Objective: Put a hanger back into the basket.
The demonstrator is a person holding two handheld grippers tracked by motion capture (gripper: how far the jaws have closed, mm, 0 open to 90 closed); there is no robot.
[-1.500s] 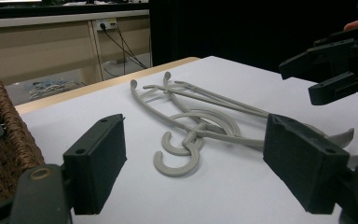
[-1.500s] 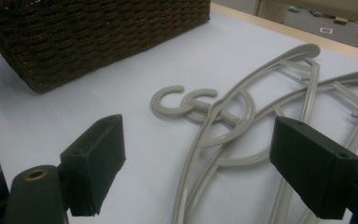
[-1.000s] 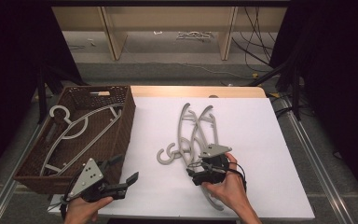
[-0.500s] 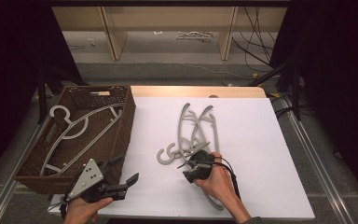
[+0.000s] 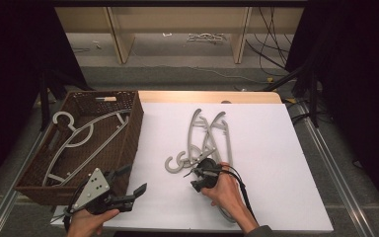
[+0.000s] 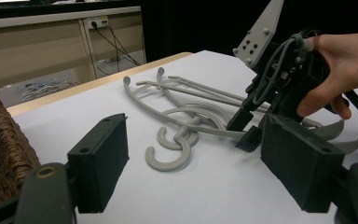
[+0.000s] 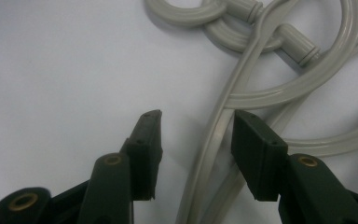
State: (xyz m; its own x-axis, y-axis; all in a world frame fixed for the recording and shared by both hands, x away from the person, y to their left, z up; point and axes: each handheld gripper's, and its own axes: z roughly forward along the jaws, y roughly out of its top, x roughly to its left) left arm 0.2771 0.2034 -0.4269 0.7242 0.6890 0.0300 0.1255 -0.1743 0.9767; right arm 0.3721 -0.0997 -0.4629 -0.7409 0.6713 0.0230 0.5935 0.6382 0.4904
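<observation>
both right gripper (image 7: pixel 196 133) fingers spread, straddling hanger (image 7: pixel 214 154) arm; left gripper (image 6: pixel 193 170) released.

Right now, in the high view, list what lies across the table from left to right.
Wicker basket holding a grey hanger → left gripper, open → loose grey hangers on the white tabletop, with the open right gripper at their near end.

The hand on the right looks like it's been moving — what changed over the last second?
The right gripper slid forward and leftward onto the grey hangers on the table; its open jaws now straddle one hanger arm without clamping it. The left gripper, the hangers and the wicker basket stayed put.
</observation>
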